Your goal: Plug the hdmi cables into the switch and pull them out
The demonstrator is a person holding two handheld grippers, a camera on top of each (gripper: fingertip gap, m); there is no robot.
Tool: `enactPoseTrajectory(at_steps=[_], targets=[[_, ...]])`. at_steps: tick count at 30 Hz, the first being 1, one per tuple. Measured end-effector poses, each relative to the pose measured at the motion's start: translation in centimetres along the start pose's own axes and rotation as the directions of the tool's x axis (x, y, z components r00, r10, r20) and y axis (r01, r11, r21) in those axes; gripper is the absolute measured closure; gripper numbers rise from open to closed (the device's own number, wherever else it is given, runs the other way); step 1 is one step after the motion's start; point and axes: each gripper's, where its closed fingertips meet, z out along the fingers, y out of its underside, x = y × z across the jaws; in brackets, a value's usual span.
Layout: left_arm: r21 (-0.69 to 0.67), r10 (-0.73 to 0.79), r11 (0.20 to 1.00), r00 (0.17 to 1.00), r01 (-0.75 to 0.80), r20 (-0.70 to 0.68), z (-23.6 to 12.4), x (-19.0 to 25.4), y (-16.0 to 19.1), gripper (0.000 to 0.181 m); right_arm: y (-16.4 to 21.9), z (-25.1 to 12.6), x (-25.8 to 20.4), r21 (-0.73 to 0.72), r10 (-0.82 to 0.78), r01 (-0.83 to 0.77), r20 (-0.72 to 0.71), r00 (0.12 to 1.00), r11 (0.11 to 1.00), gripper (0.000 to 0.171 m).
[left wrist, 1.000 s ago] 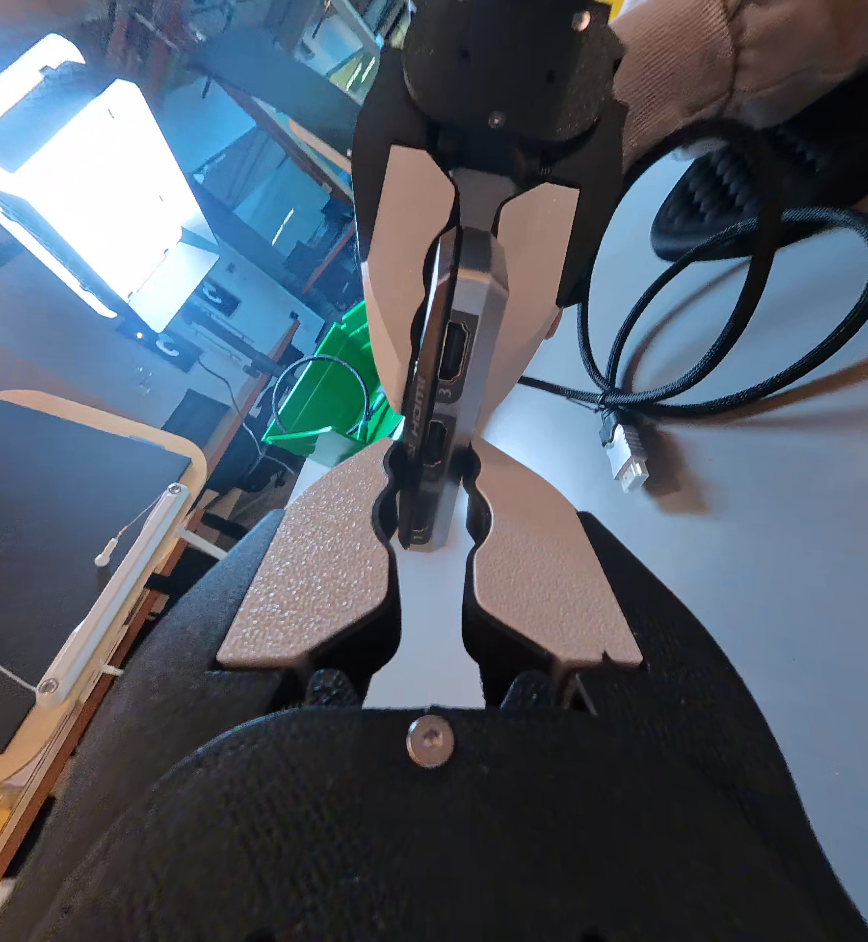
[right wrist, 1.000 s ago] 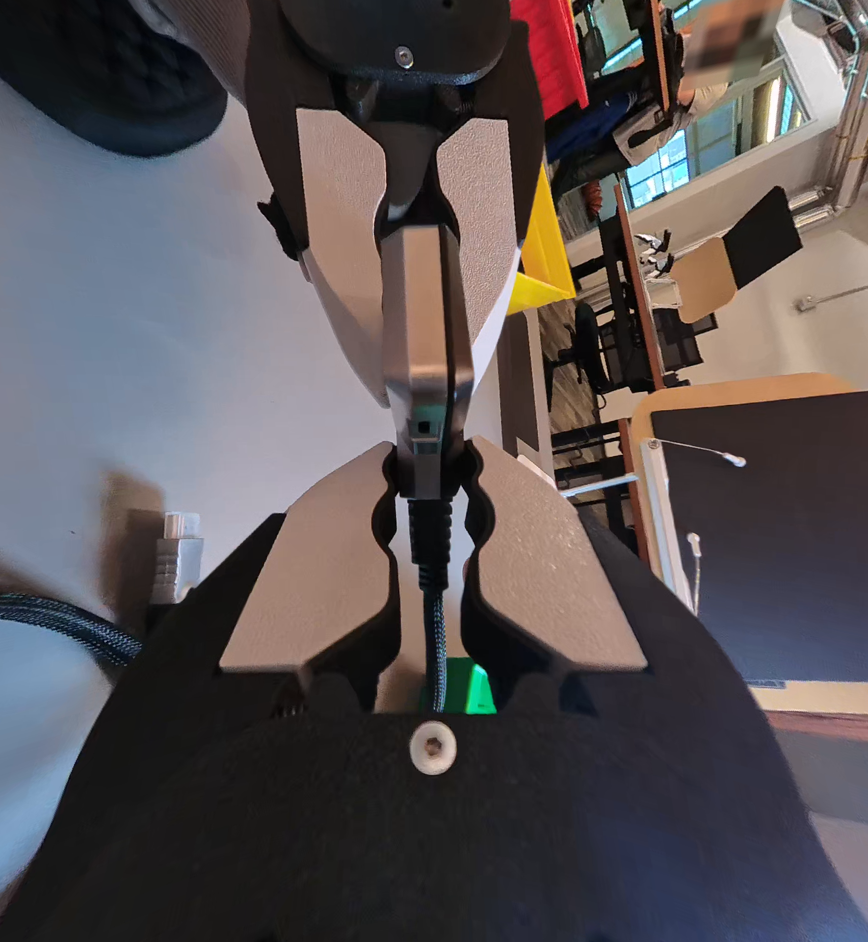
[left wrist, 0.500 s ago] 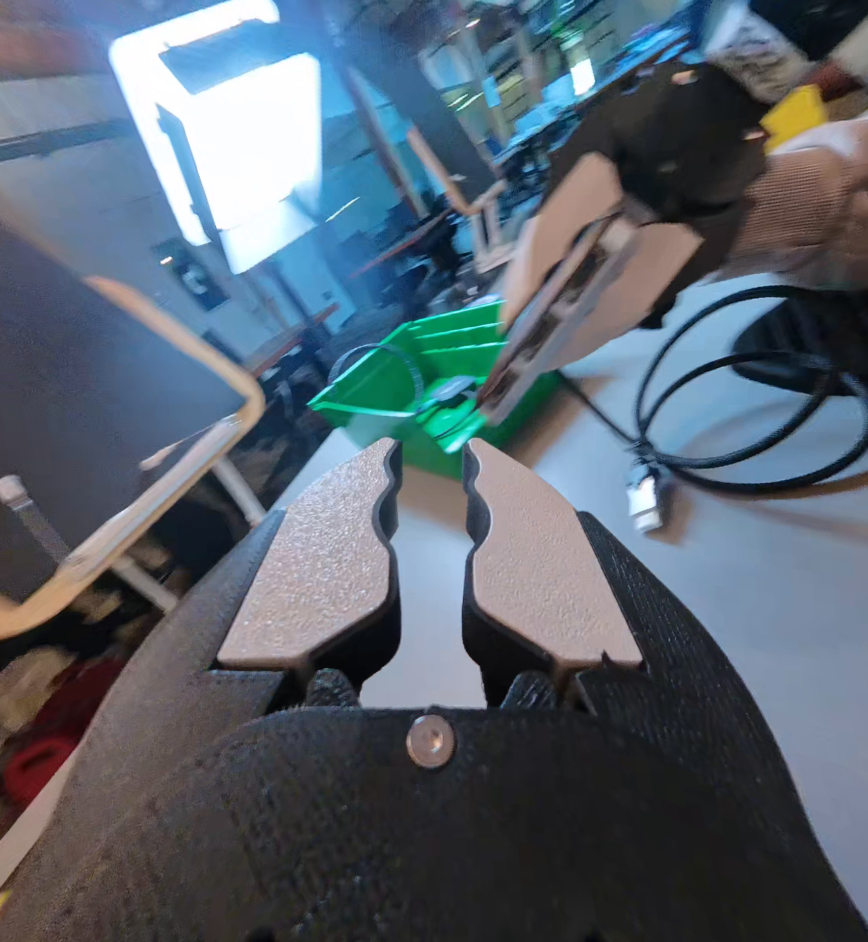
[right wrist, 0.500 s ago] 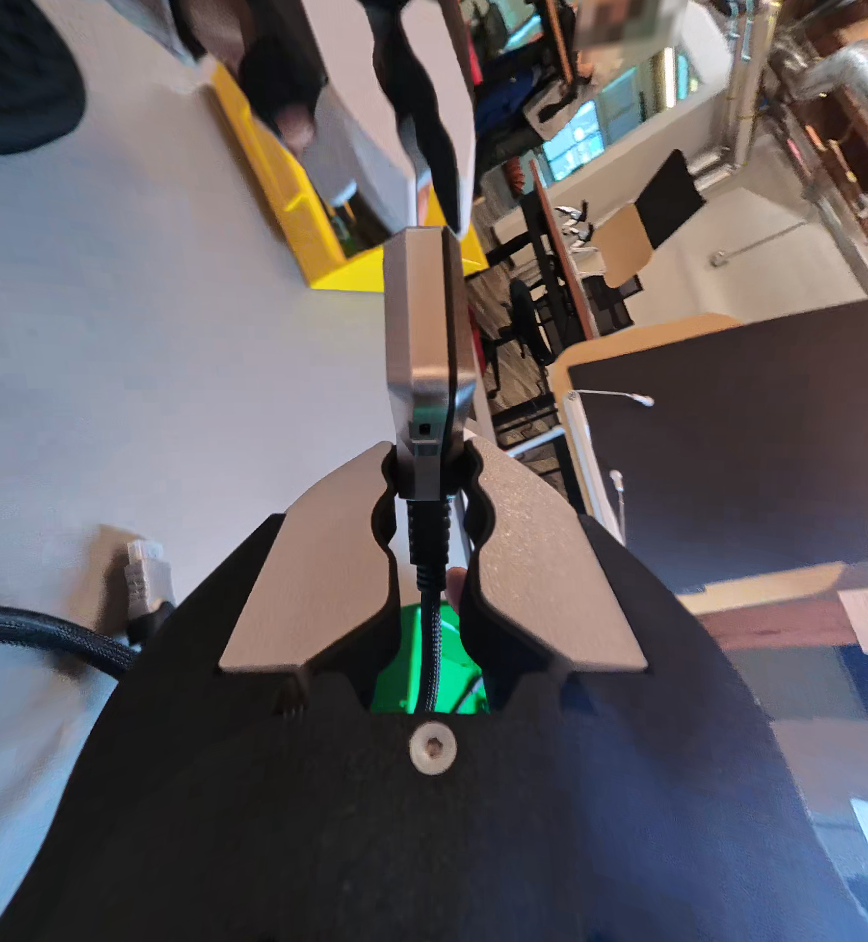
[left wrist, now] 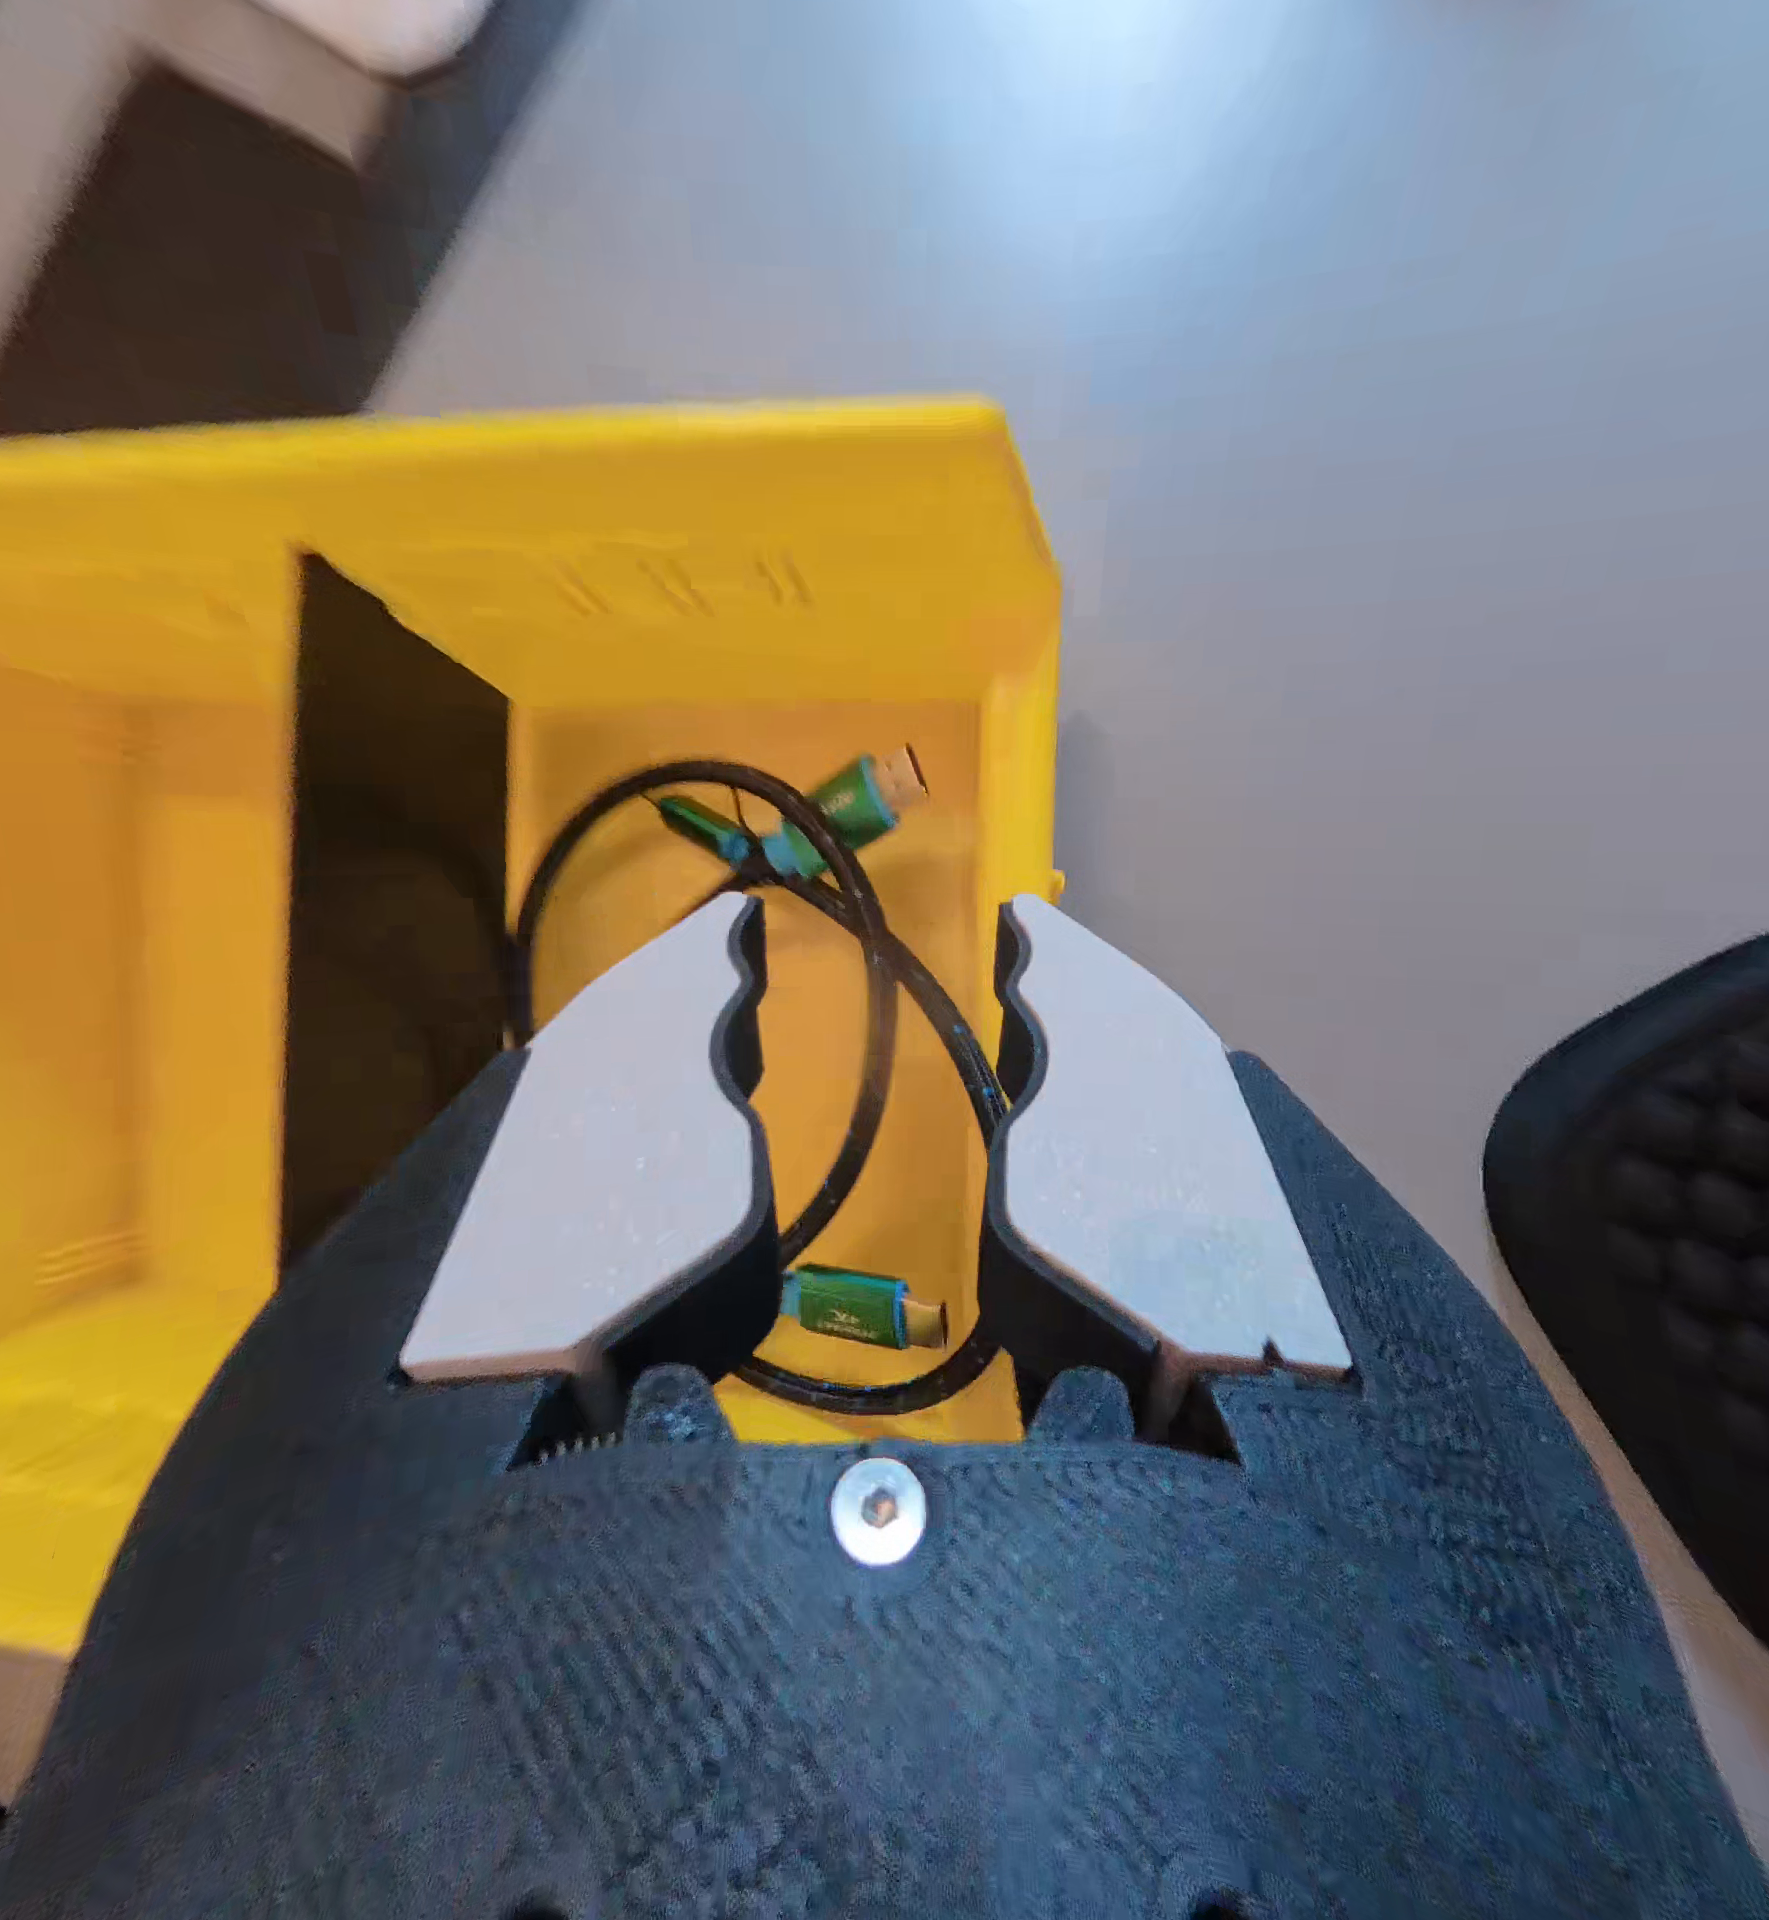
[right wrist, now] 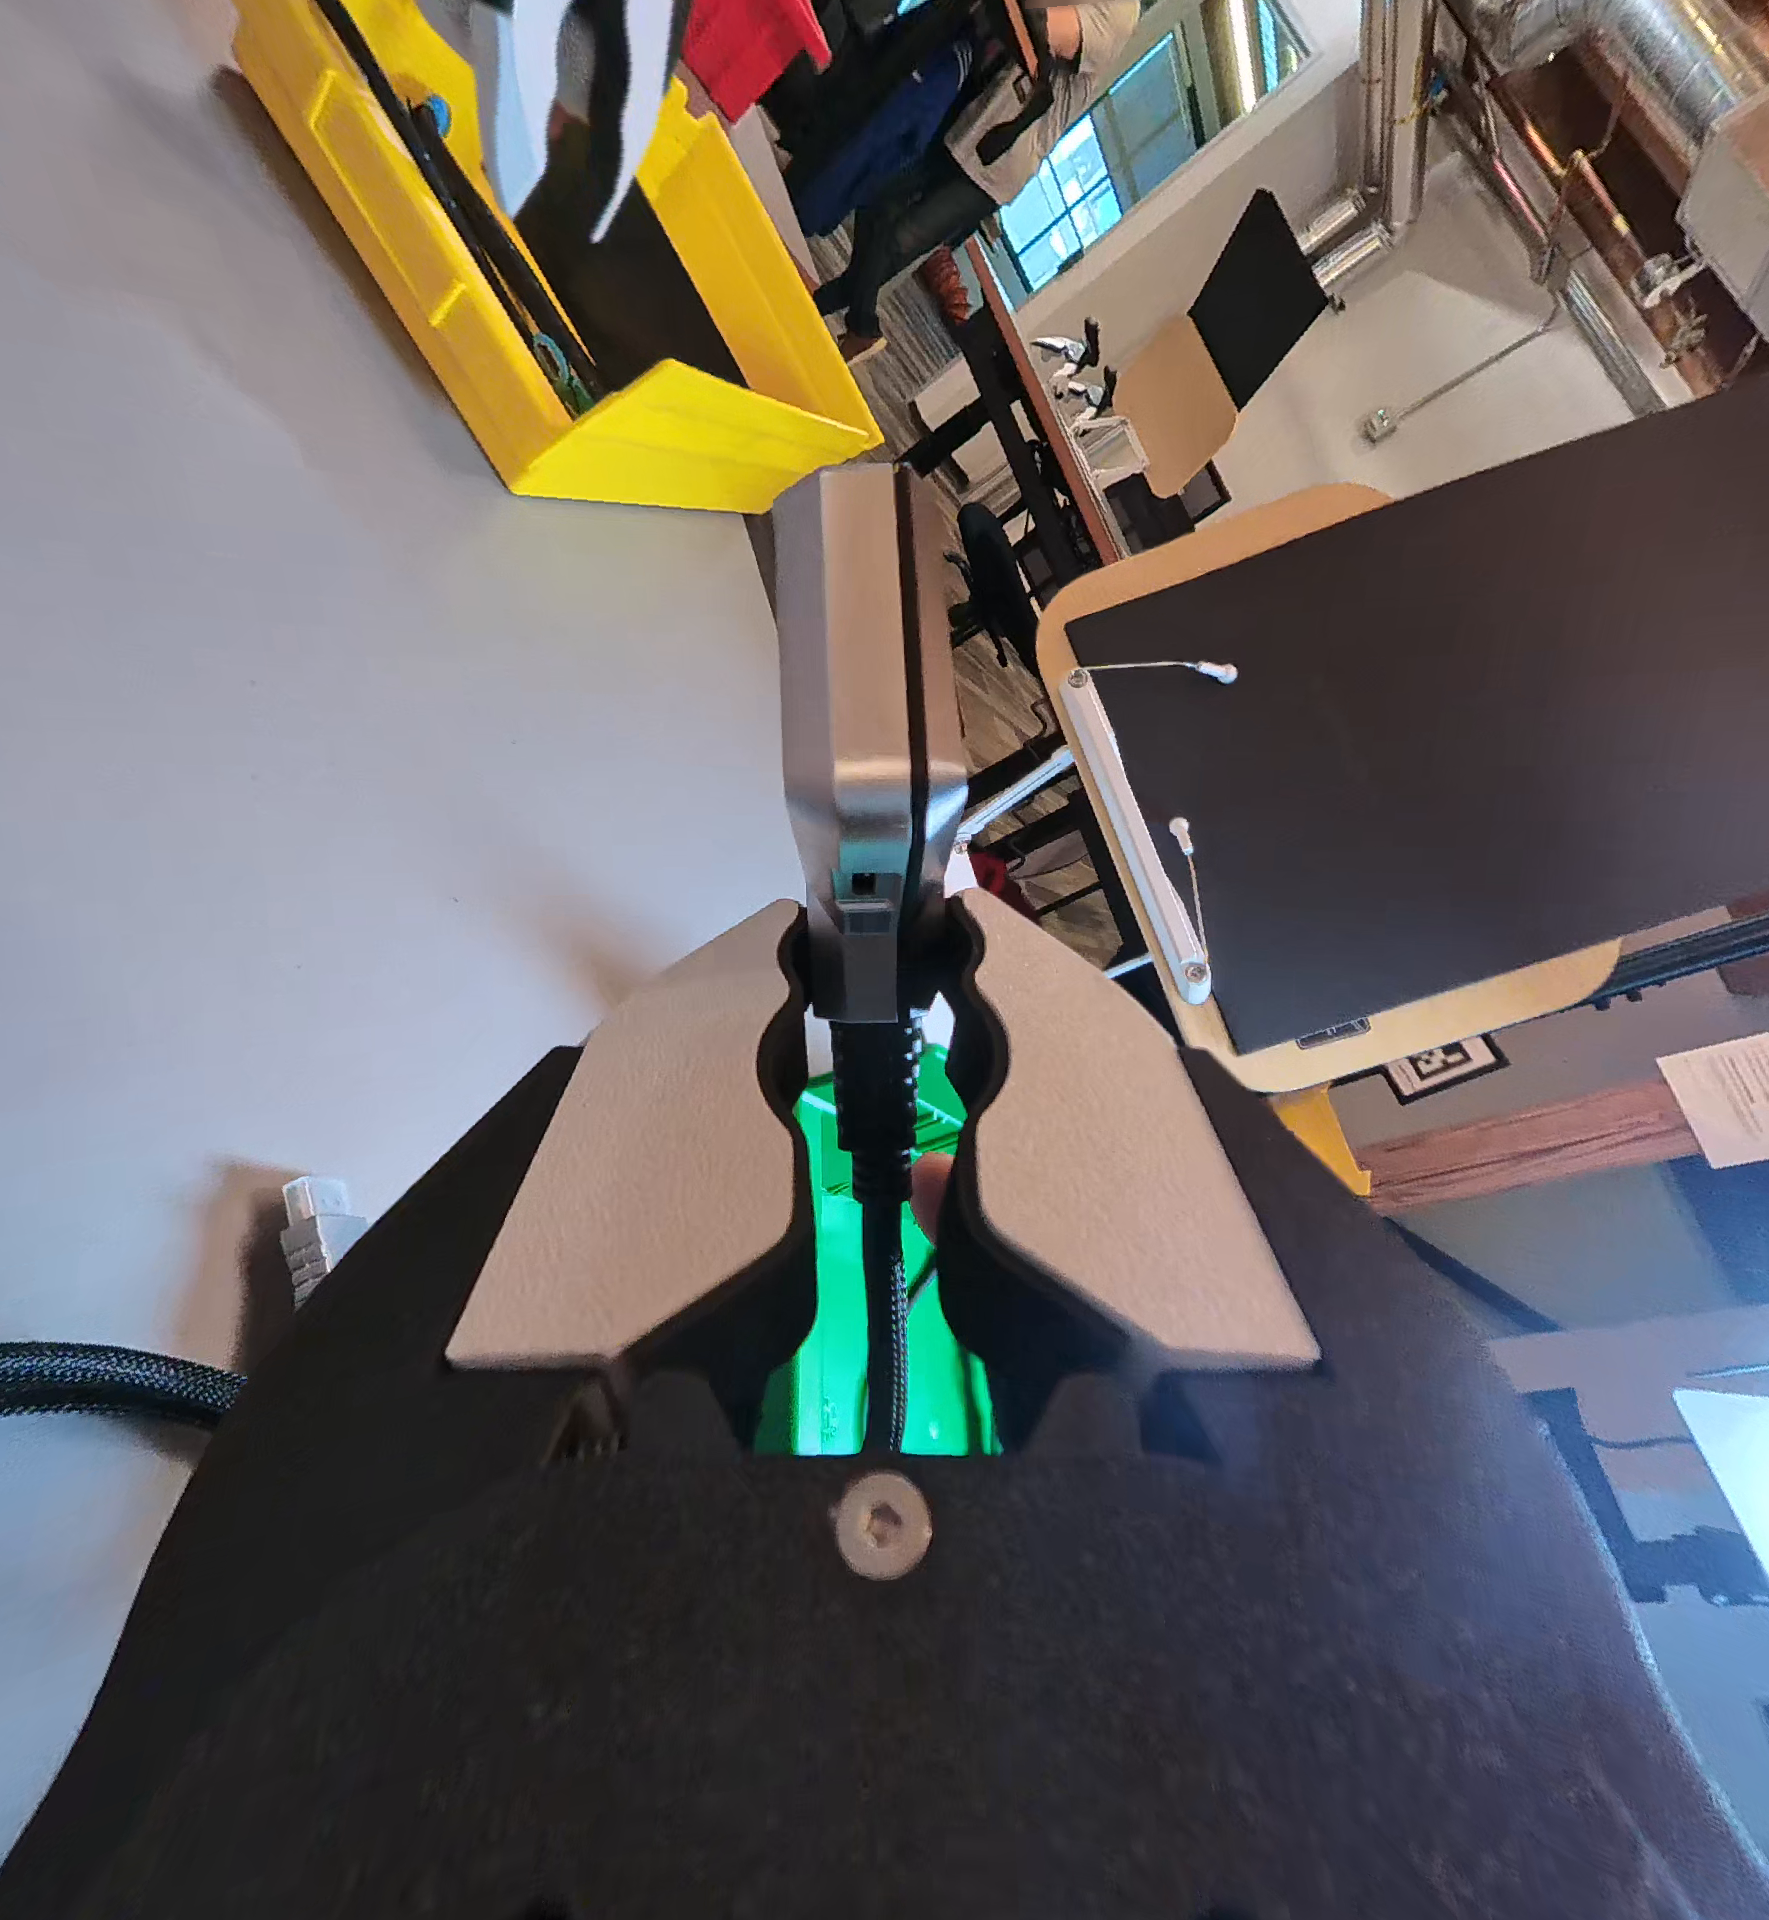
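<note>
Two green-ended plugs of the coiled HDMI cable point(left wrist: 864, 1049) lie in the right-hand compartment of the yellow bin point(left wrist: 651, 540), and that bin is your landmark for everything here. Your left gripper point(left wrist: 875, 914) hangs just above that compartment with its jaws parted and nothing between them. The nearer plug point(left wrist: 854, 1317) lies straight below the gap, its long axis running across the jaws, metal tip pointing right toward the bin's side wall. The farther plug point(left wrist: 864, 800) leans up against the back wall of the bin, tip slanting up and right. The nearer one looks the easier catch, but you would likely need to turn your wrist so the fingers close on its flat sides.

Your right gripper point(right wrist: 875, 914) is well away from the bin, out over the white table point(right wrist: 288, 727), clamped on the grey switch point(right wrist: 844, 675) at its cabled end; the switch stands straight out along the fingers, its far end aimed toward the bin. So the left is the arm nearer the cable.

Against a second ago, you have let go of the switch with the left, opened those jaws wider and swung over to the bin, while the right alone has kept hold of the switch.
</note>
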Motion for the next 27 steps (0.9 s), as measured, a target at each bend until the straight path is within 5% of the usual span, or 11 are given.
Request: enactPoseTrajectory(at_steps=[4,7,12,16,22,27], targets=[[-0.189,-0.001,0.982,0.996,-0.016,-0.088,2.3,0.3,2.9,0.171,0.1,0.0,-0.2,-0.005,-0.009,0.009,0.002,1.000,1.000,0.148],[-0.231,0.053,0.972,0.999,-0.052,-0.003,0.8,-1.1,2.5,0.174,0.6,-0.3,-0.1,-0.012,0.005,-0.005,-0.003,1.000,1.000,0.148],[0.039,0.008,0.999,0.989,-0.014,0.147,-6.4,-2.5,-3.1,0.174,0.8,-0.6,0.3,0.002,0.038,-0.038,-0.009,0.999,0.999,0.148],[0.323,-0.005,0.945,0.990,-0.042,0.143,-11.9,0.0,-8.5,0.174,0.3,-0.6,0.3,0.011,0.028,-0.028,-0.014,0.999,1.000,0.148],[0.656,0.026,0.748,0.983,0.103,-0.184,-13.9,8.0,-14.9,0.174,-0.1,-0.7,0.3,0.017,0.023,-0.023,-0.023,0.999,1.000,0.148],[0.639,-0.043,0.645,0.855,0.419,-0.517,-7.0,12.4,-16.3,0.175,0.2,-0.9,0.4,0.010,0.025,-0.024,-0.028,0.999,1.000,0.148]])
